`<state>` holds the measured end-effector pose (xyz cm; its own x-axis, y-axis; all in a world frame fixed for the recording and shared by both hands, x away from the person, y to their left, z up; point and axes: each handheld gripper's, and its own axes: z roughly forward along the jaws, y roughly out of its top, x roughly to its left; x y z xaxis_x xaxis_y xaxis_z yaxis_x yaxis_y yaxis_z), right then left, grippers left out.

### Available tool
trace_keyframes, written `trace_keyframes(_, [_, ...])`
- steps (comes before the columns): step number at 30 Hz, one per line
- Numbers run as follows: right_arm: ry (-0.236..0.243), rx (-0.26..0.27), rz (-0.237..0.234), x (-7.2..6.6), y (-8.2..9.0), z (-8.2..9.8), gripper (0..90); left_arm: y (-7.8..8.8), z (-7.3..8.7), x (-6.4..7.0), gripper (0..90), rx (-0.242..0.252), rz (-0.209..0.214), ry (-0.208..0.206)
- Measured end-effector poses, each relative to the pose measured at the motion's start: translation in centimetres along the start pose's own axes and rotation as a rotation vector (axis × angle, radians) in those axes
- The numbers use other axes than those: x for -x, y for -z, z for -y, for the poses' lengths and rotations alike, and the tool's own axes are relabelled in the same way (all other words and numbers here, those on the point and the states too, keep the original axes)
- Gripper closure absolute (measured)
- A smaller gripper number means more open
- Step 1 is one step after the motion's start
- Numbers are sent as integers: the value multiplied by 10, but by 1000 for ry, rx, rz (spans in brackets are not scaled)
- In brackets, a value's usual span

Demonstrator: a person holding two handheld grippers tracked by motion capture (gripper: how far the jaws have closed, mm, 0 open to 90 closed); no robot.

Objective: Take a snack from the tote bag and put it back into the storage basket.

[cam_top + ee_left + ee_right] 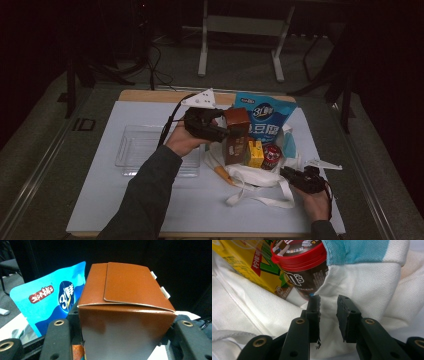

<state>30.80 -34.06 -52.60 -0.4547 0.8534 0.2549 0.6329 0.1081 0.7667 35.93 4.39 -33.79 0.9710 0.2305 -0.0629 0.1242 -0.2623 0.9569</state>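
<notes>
My left gripper (226, 131) is shut on a brown carton (237, 136), which hangs upright above the white tote bag (252, 175). In the left gripper view the carton (125, 322) fills the space between both jaws, which press on its sides. A blue snack pouch (265, 116) stands behind it, and the pouch (50, 302) is at the left in the left gripper view. My right gripper (289, 174) rests low at the bag's right rim. Its jaws (329, 305) stand a little apart over the white cloth (362, 285), open. A red-lidded candy tub (299, 267) and a yellow box (249, 262) lie just beyond.
A clear plastic tray (142, 147) sits left of the bag on the white mat (200, 200). The yellow box (256, 153) and the candy tub (271, 156) stand in the bag's mouth. The bag's straps (260, 200) trail toward the front edge. Metal frame legs (202, 45) stand behind the table.
</notes>
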Motion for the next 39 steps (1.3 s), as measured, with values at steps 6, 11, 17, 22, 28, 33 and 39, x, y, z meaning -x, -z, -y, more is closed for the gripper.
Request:
trace_keyframes(6, [-1,2,-1,0,0,0,720,7,-1,1,432,-13,-2,-19])
trace_keyframes(11, [-2,3,-2,0,0,1,720,14,0,1,433,-26,-8,-30])
trace_keyframes(17, [-3,2,-2,0,0,0,720,22,2,0,433,-43,-20,-40])
trace_keyframes(22, [-2,4,-2,0,0,1,720,26,3,-1,433,-74,-29,-55])
trace_keyframes(28, [-1,6,-2,0,0,1,720,32,6,-3,433,-89,-29,-54])
trace_keyframes(33, [-1,7,-3,1,-1,1,719,34,8,-5,433,-130,-52,-57])
trace_keyframes(39, [-2,8,-4,1,0,1,719,40,11,-8,433,-137,-49,-57])
